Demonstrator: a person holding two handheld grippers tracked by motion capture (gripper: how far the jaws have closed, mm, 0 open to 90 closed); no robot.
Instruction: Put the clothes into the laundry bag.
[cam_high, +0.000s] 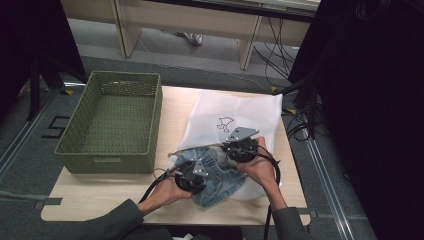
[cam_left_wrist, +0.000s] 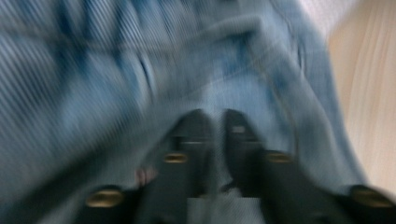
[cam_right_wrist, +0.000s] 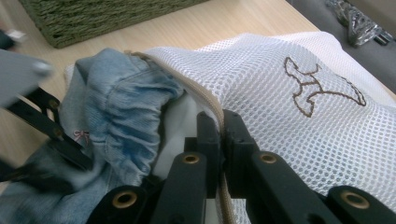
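A white mesh laundry bag (cam_high: 240, 112) with a brown stitched motif (cam_right_wrist: 322, 88) lies on the wooden table (cam_high: 100, 200). A light blue denim garment (cam_high: 220, 187) sticks out of its open near end. My right gripper (cam_right_wrist: 218, 122) is shut on the bag's zipped rim (cam_right_wrist: 205, 100), holding the mouth up over the denim (cam_right_wrist: 121, 107). In the high view it sits at the bag's mouth (cam_high: 240, 149). My left gripper (cam_high: 195, 176) rests on the denim's left part. Its blurred view has the jaws (cam_left_wrist: 215, 116) almost together, pinching the denim (cam_left_wrist: 116, 79).
An empty green woven basket (cam_high: 102, 155) stands on the table's left half, beside the bag. Bare tabletop lies in front of the basket. Cables trail off the table's right edge (cam_high: 300, 130). Wooden furniture legs stand on the floor beyond.
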